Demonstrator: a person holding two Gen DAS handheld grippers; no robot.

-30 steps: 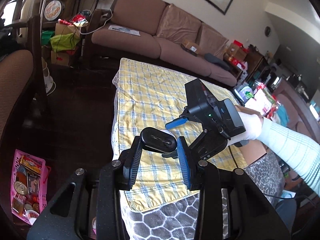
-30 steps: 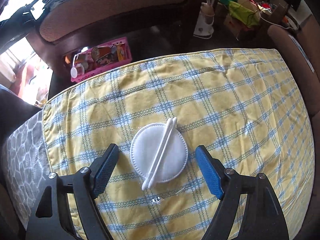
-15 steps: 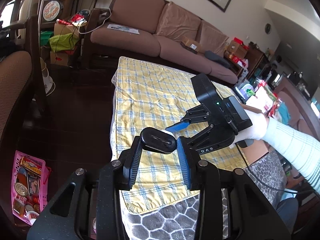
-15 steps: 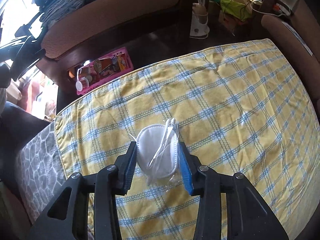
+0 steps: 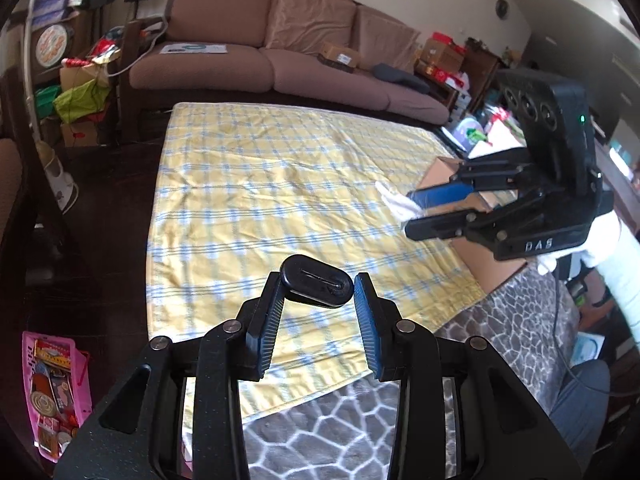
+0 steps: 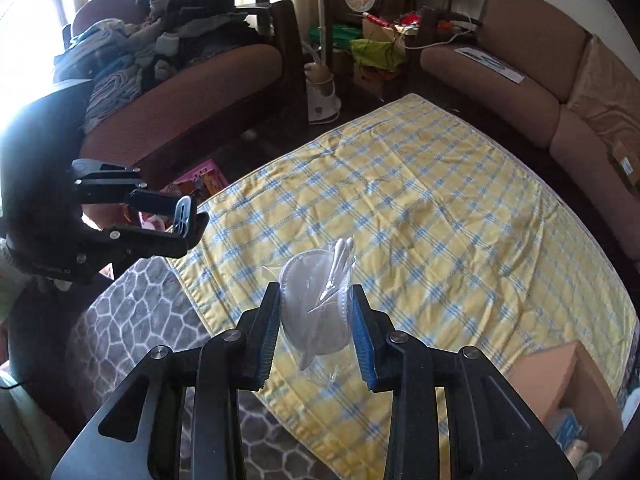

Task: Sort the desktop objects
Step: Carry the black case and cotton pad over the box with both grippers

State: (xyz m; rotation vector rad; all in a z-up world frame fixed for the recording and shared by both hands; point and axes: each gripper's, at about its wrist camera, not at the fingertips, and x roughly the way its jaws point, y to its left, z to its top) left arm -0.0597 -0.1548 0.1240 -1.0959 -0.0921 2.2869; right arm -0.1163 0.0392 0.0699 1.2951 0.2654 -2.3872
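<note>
My left gripper (image 5: 318, 280) is shut on a black oval clip-like object (image 5: 316, 290) and holds it above the near edge of the yellow checked cloth (image 5: 280, 184). My right gripper (image 6: 315, 294) has its jaws closing on a clear packet (image 6: 316, 312) that holds a white round cotton pad and cotton swabs. The pads press the packet, which hangs clear of the cloth (image 6: 440, 220). In the left wrist view the right gripper (image 5: 412, 216) hovers at the table's right side with the white packet (image 5: 396, 200) sticking out. The left gripper (image 6: 194, 216) shows at the left in the right wrist view.
A cardboard box (image 5: 444, 168) stands beside the table's right edge, also seen as the box (image 6: 560, 376) at lower right. A pink basket (image 5: 52, 384) of small items sits on the floor. A grey patterned cover (image 5: 340, 432) lies under the cloth. A brown sofa (image 5: 280, 68) lines the far side.
The right gripper closed on the packet of pad and swabs and lifted it off the cloth, swinging right in the left wrist view. The left gripper shifted, still holding the black object.
</note>
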